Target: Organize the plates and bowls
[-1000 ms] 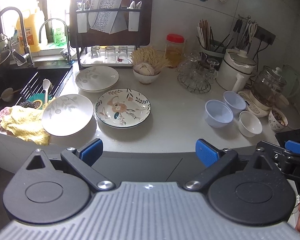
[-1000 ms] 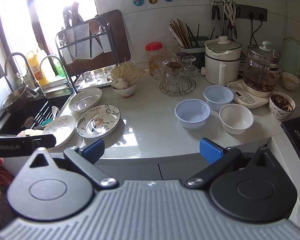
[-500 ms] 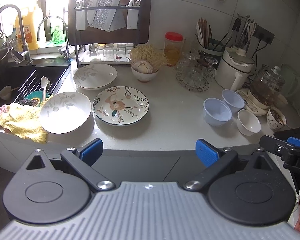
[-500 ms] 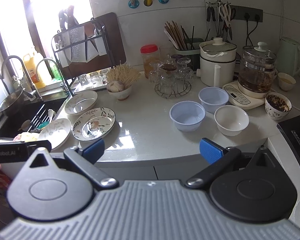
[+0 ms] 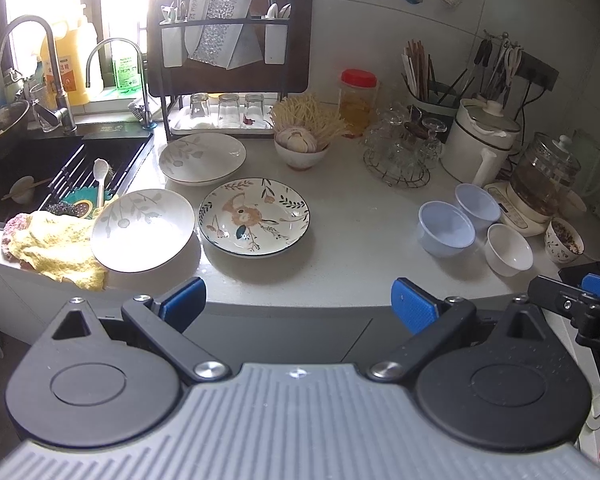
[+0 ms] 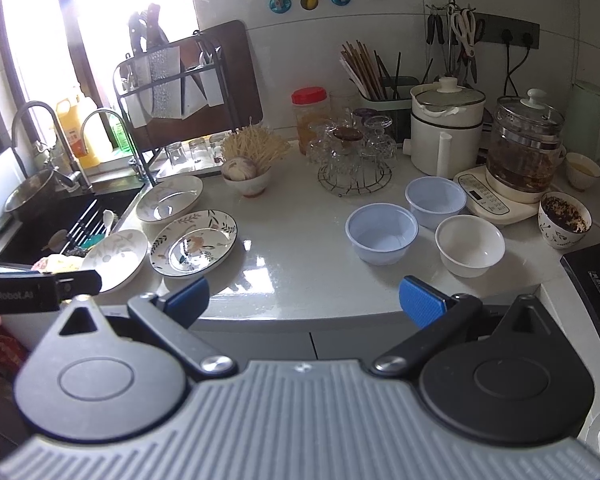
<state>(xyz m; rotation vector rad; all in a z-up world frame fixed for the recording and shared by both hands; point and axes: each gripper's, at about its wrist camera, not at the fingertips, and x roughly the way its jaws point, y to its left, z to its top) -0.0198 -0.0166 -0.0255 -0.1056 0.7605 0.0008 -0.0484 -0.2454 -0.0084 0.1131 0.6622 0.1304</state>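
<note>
A: Grippers? 
B: Left gripper (image 5: 298,300) and right gripper (image 6: 304,300) both spread wide, holding nothing — held back off the counter edge.
A: Targets?
B: Three plates ahead-left by the sink, floral plate (image 5: 254,216) dead ahead of the left one. Three bowls on the right, blue bowl (image 6: 381,233) just ahead-right of the right gripper — each arm probably takes its own cluster.

Three plates sit near the sink: a flowered plate (image 5: 254,217) and two pale leaf-print plates (image 5: 142,229) (image 5: 202,158). Three empty small bowls: two bluish bowls (image 5: 446,228) (image 5: 477,202), one white bowl (image 5: 509,249). Three upturned glasses (image 5: 228,107) stand on the rack tray.
</note>
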